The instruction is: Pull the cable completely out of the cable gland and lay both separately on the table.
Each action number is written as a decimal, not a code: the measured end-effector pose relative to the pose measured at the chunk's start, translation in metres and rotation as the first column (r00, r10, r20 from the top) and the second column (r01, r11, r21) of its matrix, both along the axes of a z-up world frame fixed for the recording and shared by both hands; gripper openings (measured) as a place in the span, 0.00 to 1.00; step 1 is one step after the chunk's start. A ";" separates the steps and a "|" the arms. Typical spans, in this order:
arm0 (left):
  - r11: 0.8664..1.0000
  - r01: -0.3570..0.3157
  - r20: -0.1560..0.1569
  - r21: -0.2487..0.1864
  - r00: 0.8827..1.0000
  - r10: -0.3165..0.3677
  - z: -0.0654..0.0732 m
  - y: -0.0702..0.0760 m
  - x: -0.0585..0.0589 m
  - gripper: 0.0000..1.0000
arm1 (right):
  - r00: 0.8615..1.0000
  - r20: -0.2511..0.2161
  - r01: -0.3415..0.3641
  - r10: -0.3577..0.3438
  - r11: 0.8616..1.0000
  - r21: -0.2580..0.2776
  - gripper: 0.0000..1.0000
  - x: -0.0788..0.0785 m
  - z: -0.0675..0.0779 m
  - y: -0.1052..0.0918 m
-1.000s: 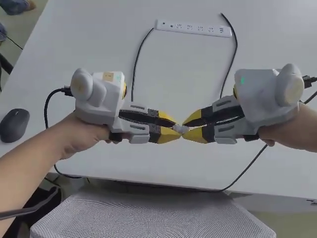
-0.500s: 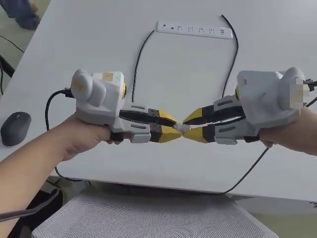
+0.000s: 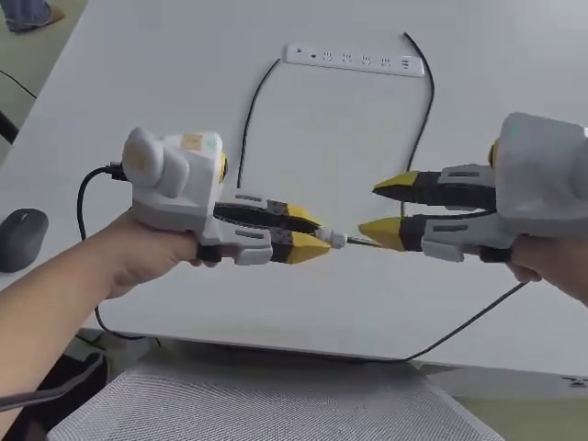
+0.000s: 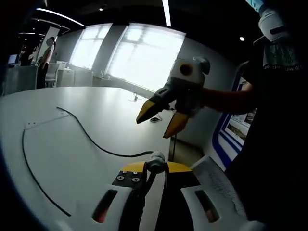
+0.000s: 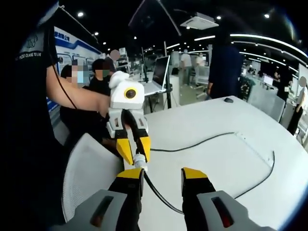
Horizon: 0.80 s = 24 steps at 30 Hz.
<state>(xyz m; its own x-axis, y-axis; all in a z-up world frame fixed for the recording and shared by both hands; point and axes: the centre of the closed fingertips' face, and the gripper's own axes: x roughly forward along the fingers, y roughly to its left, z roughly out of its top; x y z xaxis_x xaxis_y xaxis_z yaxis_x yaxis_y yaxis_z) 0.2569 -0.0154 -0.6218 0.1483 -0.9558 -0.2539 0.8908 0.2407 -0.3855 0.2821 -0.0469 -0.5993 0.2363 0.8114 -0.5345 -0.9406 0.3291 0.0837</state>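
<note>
My left gripper (image 3: 322, 246) is shut on the small white cable gland (image 3: 336, 241) and holds it above the table's near edge. A thin black cable (image 3: 360, 243) leaves the gland toward the right and passes by the lower jaw of my right gripper (image 3: 370, 209), which stands open just right of the gland. In the left gripper view the gland (image 4: 155, 159) sits at my jaw tips, its cable (image 4: 106, 150) trailing across the white table, and the right gripper (image 4: 155, 126) hangs open beyond. In the right gripper view the cable (image 5: 156, 192) runs between my open jaws.
A white power strip (image 3: 354, 60) lies at the far side of the white table (image 3: 303, 119) with black cords curving toward me. A dark mouse (image 3: 20, 237) sits at the left edge. A grey mesh chair (image 3: 276, 404) stands below the near edge. People stand behind the table.
The right gripper, earlier shut at the gland tip to tip with the left one, has opened and drawn back to the right. The left gripper still holds the gland.
</note>
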 end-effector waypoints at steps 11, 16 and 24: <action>1.000 -0.020 0.017 0.006 1.000 0.020 0.003 0.002 0.005 0.15 | 0.982 0.175 0.085 -0.067 0.992 -0.095 0.26 -0.004 -0.016 -0.007; 1.000 -0.019 0.018 0.011 1.000 0.018 0.003 0.001 0.005 0.15 | 0.968 0.250 0.047 0.000 0.982 -0.181 0.24 -0.009 -0.027 -0.001; 1.000 -0.018 0.013 0.013 1.000 0.018 0.002 -0.001 0.005 0.15 | 0.948 0.307 -0.005 0.081 0.971 -0.239 0.18 -0.020 -0.034 0.016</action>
